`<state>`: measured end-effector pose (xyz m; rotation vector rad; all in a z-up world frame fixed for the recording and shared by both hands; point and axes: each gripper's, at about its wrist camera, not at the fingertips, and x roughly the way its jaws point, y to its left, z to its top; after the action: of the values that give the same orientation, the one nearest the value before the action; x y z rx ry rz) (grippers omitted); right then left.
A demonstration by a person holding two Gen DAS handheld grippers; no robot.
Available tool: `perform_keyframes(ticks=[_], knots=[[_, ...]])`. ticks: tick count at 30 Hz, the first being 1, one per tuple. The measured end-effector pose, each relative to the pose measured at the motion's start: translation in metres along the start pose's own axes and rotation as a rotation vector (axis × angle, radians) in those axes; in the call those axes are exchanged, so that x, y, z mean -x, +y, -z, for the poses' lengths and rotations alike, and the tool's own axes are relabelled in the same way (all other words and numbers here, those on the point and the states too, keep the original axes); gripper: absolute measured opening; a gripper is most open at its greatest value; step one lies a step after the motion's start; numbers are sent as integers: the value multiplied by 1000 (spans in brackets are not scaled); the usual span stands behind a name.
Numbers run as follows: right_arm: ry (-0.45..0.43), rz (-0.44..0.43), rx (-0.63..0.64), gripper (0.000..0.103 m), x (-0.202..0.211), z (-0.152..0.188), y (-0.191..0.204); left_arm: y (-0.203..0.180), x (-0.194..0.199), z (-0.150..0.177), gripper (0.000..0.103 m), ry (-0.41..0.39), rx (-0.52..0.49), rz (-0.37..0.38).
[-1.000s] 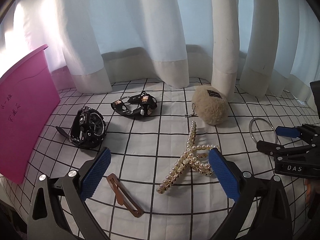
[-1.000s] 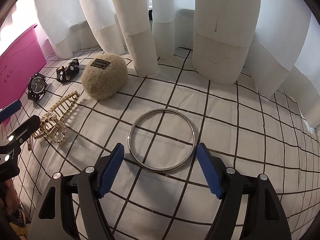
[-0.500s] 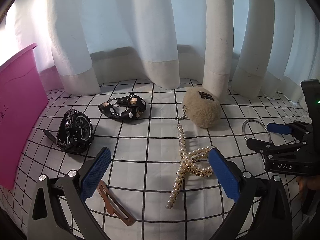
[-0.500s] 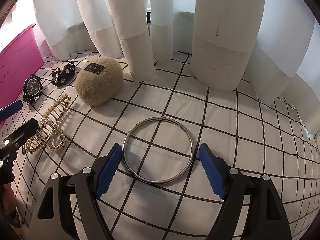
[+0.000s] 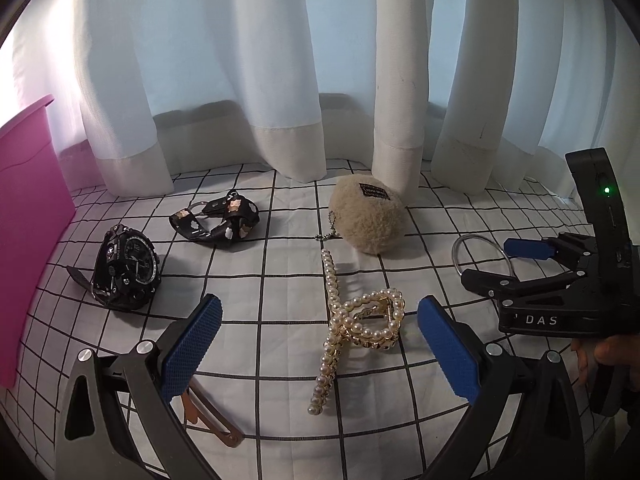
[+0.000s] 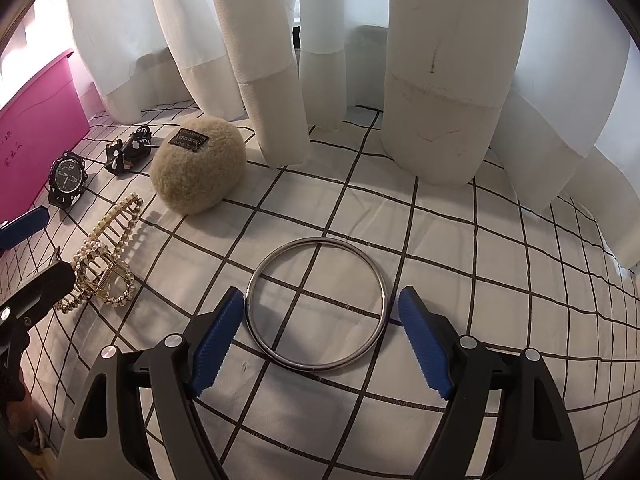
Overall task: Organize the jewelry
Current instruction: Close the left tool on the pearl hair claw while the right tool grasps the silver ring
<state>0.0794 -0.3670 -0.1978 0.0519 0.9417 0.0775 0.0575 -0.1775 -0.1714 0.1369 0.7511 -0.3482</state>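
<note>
Two claws hang over the white cloth with a black grid (image 6: 500, 280) that covers the bench, and both stand wide apart with nothing between their blue pads. The right claw (image 6: 320, 324) is lined up on the thin silver metal bangle (image 6: 316, 306), which lies flat on the cloth just ahead of the fingertips; the left pad looks almost at the ring's rim, the right pad a little clear of it, though the fisheye bend makes that gap hard to judge. The left claw (image 5: 316, 344) hovers with the gold hair claw clip studded with pearls (image 5: 352, 320) lying between and just ahead of its pads, untouched.

The step in hand appears to be picking up the bangle. A ring this thin and flat gives the pads little to bite on, so the sound way is to bring the tips down until they bracket the rim on both sides, then close slowly across the widest part; an off-centre squeeze would likely make it slide or flip. Pinching one side of the rim from above is the other option.

Both claws point steeply downward toward the cloth, the right one more so. In the left view the right claw shows side-on at the edge, the person's fingers (image 5: 600, 356) around its handle.

Well apart on the left lie the chunky black wristwatch (image 5: 124, 268), the black strap with pale studs (image 5: 220, 220), the beige fluffy pouch (image 5: 368, 216) and a copper-coloured flat hair clip (image 5: 212, 416) by the pink plastic bin (image 5: 24, 220).
</note>
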Motion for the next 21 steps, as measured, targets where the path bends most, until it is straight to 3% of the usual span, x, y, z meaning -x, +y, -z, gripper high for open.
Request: perform_keyframes(ticks=[21], knots=[[-32, 15, 4, 76, 2, 7, 2, -3, -42, 0, 97, 148, 19, -56]])
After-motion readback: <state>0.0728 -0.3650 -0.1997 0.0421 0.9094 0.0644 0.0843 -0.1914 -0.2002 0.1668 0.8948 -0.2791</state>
